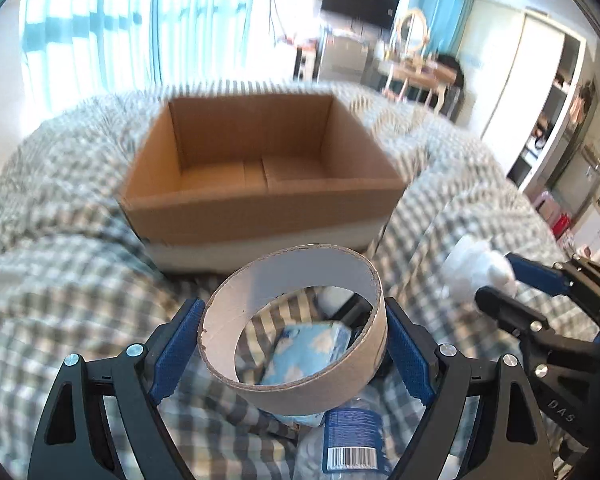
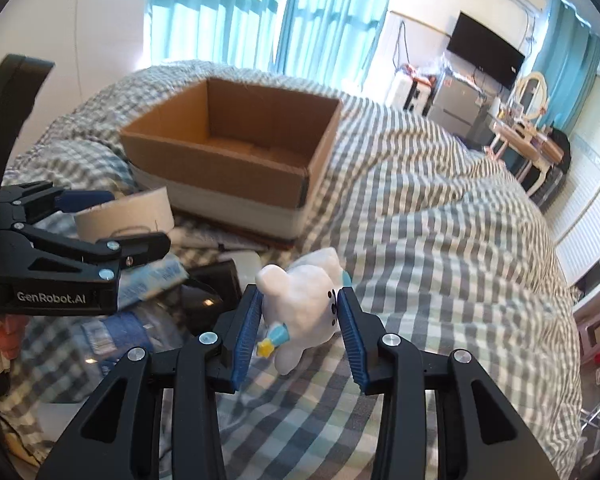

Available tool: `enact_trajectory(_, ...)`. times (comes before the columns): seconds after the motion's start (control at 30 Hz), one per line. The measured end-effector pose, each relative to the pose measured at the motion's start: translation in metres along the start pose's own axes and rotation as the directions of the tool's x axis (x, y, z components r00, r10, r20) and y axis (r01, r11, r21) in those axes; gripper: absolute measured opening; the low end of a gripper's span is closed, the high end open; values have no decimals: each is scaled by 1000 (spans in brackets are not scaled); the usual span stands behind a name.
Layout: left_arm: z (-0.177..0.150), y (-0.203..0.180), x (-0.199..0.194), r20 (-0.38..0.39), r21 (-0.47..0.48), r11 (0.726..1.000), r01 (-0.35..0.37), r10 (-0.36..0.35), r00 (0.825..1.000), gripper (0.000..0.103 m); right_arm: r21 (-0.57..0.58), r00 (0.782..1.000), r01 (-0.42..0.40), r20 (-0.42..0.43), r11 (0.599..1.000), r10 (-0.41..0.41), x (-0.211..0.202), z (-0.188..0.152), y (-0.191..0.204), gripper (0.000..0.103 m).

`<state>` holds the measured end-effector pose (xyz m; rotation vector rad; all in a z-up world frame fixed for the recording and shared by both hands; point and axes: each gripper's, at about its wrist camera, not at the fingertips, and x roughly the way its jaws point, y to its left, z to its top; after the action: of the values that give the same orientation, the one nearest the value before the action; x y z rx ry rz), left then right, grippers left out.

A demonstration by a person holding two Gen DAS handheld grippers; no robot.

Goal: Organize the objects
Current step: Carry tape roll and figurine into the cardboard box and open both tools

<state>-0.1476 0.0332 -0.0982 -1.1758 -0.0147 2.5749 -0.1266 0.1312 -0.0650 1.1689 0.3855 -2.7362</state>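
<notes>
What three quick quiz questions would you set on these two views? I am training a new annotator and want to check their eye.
1. True or false: the cardboard box on the checked bedcover already holds items.
2. What does the left gripper grip?
3. The right gripper holds: A) plastic bottle B) white plush toy C) tissue pack

Key
1. False; it looks empty.
2. The cardboard ring, clamped between its pads.
3. B
</notes>
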Motion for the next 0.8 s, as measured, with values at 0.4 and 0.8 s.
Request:
enact_trajectory(0.4,68,14,-67,242,51,987,-151,135,961,89,-68,974,-20,224,997,35,-53,95,14,39)
enact_trajectory(0.8,146,43,-13,238,82,967,-240,215,947,89,-23,974,-69,215,997,72,26,205,5,39)
